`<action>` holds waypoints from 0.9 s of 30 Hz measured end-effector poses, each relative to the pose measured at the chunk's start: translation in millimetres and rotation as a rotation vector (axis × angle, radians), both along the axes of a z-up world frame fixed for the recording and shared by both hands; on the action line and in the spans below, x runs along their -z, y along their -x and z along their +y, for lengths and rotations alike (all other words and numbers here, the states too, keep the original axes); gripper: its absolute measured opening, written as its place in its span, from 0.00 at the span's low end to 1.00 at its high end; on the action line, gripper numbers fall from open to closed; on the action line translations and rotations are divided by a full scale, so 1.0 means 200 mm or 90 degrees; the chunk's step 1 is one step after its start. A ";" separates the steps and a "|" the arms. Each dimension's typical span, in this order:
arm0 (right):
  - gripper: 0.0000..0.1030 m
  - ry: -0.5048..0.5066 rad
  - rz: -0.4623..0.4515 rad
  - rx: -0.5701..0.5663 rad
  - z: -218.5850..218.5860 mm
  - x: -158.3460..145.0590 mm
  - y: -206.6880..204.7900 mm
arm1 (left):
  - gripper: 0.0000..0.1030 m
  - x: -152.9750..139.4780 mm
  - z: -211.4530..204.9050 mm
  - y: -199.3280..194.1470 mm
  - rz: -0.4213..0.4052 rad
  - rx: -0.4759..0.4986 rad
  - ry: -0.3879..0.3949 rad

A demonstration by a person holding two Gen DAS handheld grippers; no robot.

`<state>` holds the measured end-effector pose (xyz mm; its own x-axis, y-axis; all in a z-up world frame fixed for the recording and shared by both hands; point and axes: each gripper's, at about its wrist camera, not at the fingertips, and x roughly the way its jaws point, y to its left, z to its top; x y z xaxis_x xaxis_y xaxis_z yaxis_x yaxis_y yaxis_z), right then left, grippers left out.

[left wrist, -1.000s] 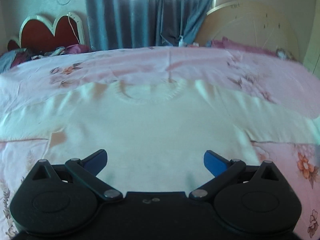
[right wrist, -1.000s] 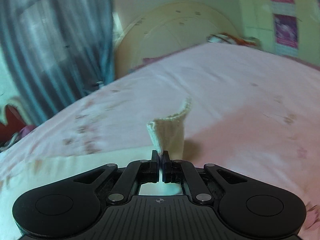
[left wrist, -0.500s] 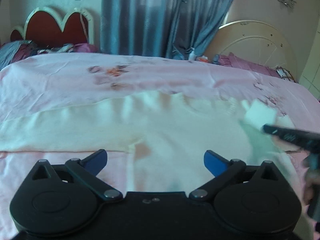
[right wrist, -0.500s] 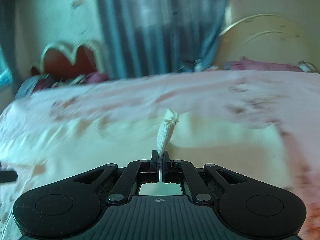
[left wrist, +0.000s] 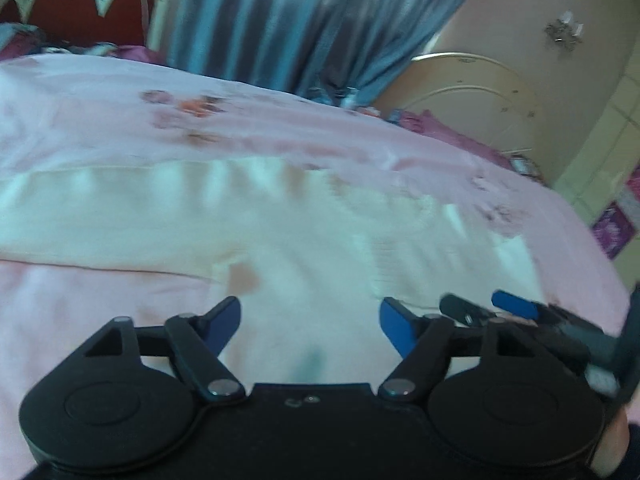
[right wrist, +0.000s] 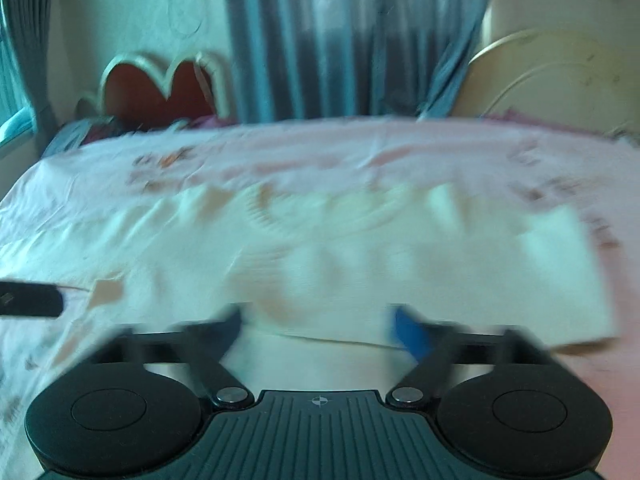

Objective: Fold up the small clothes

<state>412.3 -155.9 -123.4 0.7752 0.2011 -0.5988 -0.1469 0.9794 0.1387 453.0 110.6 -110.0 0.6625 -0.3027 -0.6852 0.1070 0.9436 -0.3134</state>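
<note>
- The sweater [left wrist: 304,240] lies flat on the bed [left wrist: 100,128], spread over the pink flowered sheet [left wrist: 280,136].
- Its long axis runs across both views, sleeve to sleeve. The neck end points away toward the curtain [left wrist: 288,20], though blur hides the collar.
- In the left wrist view one sleeve [left wrist: 80,216] stretches straight out to the left edge.
- In the right wrist view the other sleeve [right wrist: 460,280] is folded over the body, with its end at the right side.
- The left tool [left wrist: 310,326] hovers over the sweater's near part, its blue-tipped fingers [left wrist: 224,322] spread wide and holding nothing.
- The right tool [right wrist: 316,326] has its fingers spread too, blurred by motion, with cloth showing between them but not pinched.
- In the left wrist view the right tool [left wrist: 486,308] sits just beside the left one, low over the sweater's right edge.
- A red headboard [right wrist: 160,88] stands behind the bed.
</note>
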 end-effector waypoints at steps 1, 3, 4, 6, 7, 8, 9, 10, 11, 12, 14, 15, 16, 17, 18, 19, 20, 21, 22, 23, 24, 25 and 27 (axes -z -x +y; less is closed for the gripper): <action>0.81 0.002 -0.002 0.012 -0.05 -0.01 0.03 | 0.63 0.02 -0.05 -0.03 0.005 0.012 0.013; 0.52 -0.014 0.017 0.047 -0.20 -0.01 0.07 | 0.58 0.06 -0.14 -0.08 0.014 0.038 0.035; 0.46 -0.022 0.031 0.069 -0.28 0.00 0.08 | 0.55 0.09 -0.19 -0.11 0.021 0.049 0.040; 0.41 -0.043 0.055 0.107 -0.43 0.03 0.08 | 0.49 0.15 -0.30 -0.16 0.044 0.064 0.047; 0.40 -0.048 0.064 0.122 -0.48 0.04 0.08 | 0.45 0.18 -0.33 -0.19 0.049 0.069 0.047; 0.40 -0.054 0.072 0.133 -0.53 0.06 0.08 | 0.44 0.19 -0.37 -0.21 0.052 0.071 0.041; 0.40 -0.065 0.078 0.143 -0.57 0.07 0.07 | 0.43 0.21 -0.40 -0.24 0.055 0.070 0.036; 0.40 -0.077 0.083 0.149 -0.61 0.09 0.07 | 0.40 0.23 -0.42 -0.26 0.057 0.067 0.036; 0.40 -0.087 0.087 0.156 -0.64 0.10 0.05 | 0.35 0.24 -0.43 -0.28 0.059 0.062 0.038; 0.40 -0.102 0.090 0.163 -0.67 0.11 0.04 | 0.31 0.25 -0.44 -0.31 0.062 0.058 0.041; 0.40 -0.125 0.094 0.169 -0.70 0.13 0.01 | 0.21 0.26 -0.46 -0.35 0.061 0.054 0.045; 0.40 -0.128 0.096 0.167 -0.70 0.13 -0.01 | 0.18 0.26 -0.47 -0.37 0.058 0.054 0.047; 0.40 -0.127 0.098 0.165 -0.70 0.14 -0.02 | 0.14 0.26 -0.48 -0.38 0.056 0.057 0.046; 0.40 -0.124 0.099 0.164 -0.70 0.14 -0.04 | 0.07 0.27 -0.49 -0.40 0.055 0.061 0.043; 0.40 -0.121 0.099 0.162 -0.70 0.15 -0.04 | 0.03 0.26 -0.50 -0.41 0.053 0.067 0.039; 0.40 -0.118 0.099 0.161 -0.70 0.15 -0.04 | 0.04 0.25 -0.50 -0.42 0.045 0.071 0.037; 0.40 -0.115 0.099 0.160 -0.69 0.15 -0.05 | 0.04 0.22 -0.48 -0.41 0.029 0.072 0.035; 0.40 -0.116 0.099 0.161 -0.71 0.15 -0.03 | 0.04 0.18 -0.46 -0.41 0.010 0.067 0.036; 0.40 -0.117 0.099 0.161 -0.71 0.16 -0.04 | 0.04 0.14 -0.42 -0.40 -0.009 0.058 0.036; 0.40 -0.118 0.099 0.162 -0.71 0.16 -0.04 | 0.04 0.11 -0.37 -0.39 -0.026 0.045 0.030; 0.40 -0.118 0.100 0.163 -0.71 0.16 -0.04 | 0.04 0.08 -0.30 -0.37 -0.042 0.024 0.017; 0.40 -0.116 0.101 0.164 -0.71 0.16 -0.05 | 0.04 0.07 -0.23 -0.37 -0.052 0.008 0.002; 0.40 -0.110 0.100 0.163 -0.70 0.16 -0.05 | 0.04 0.10 -0.14 -0.38 -0.040 -0.005 -0.041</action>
